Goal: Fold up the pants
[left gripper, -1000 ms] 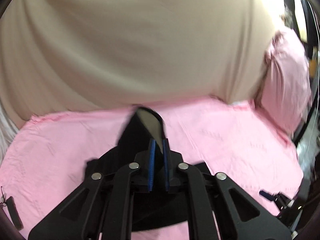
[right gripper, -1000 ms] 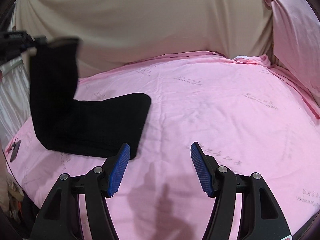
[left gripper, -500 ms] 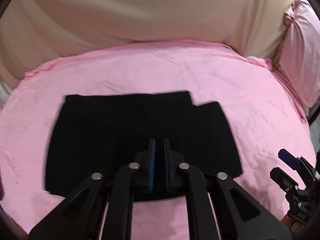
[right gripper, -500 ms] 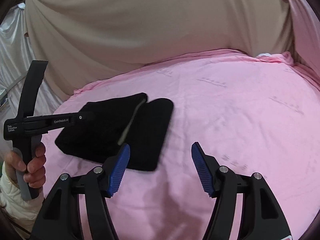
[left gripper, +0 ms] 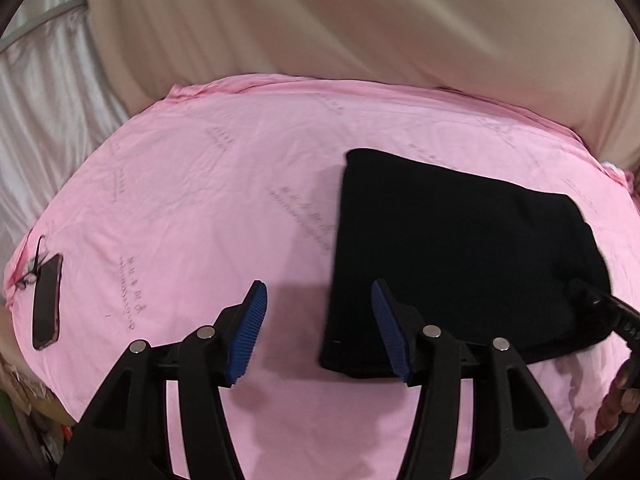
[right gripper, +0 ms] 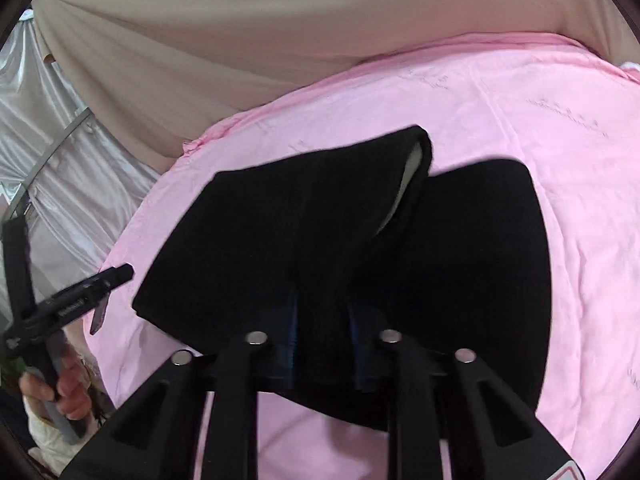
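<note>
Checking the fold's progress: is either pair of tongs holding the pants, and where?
The right tongs, just closing, pinch the black pants at their near folded edge. The left tongs, just opened, hold nothing.

Pink sheet [left gripper: 208,208] lies open left of pants [left gripper: 452,248]; phone [left gripper: 47,304] at edge

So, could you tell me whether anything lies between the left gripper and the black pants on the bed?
Nothing visible does. The left gripper hangs open over bare pink sheet, with the folded pants just beside its right-hand finger. The phone lies far off, at the sheet's left edge.
</note>
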A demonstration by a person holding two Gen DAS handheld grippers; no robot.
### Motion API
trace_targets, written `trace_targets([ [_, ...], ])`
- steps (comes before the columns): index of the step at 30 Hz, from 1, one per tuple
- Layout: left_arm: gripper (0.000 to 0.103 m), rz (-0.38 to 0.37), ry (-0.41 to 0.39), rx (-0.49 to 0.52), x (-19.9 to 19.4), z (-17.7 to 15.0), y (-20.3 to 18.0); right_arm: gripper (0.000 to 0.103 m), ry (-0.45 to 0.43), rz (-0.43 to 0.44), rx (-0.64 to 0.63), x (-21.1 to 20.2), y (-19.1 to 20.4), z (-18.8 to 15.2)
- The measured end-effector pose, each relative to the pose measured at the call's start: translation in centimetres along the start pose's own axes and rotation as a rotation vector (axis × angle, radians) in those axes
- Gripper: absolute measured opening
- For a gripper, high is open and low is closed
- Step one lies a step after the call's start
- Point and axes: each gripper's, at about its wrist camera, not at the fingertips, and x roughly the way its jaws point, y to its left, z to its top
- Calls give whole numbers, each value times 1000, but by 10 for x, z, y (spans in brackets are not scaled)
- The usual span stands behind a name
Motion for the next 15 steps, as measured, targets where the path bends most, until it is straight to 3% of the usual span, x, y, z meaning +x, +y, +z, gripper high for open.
trace_targets([
  [4, 53, 18, -18, -50, 4, 1, 17, 16, -17, 8, -112, -2, 48, 35],
  [7, 53, 32, -31, -88, -3, 2, 30, 16, -39, 35, -234, -3, 108, 71],
  [10, 53, 47, -38, -109, -8, 3, 43, 16, -129, 89, -332, -33, 161, 101],
  [13, 53, 65, -52, -114, -14, 3, 53, 15, -247, 96, -402, -84, 180, 106],
  [15, 54, 65, -55, -113, -14, 0, 56, 15, -282, 17, -415, -101, 166, 93],
])
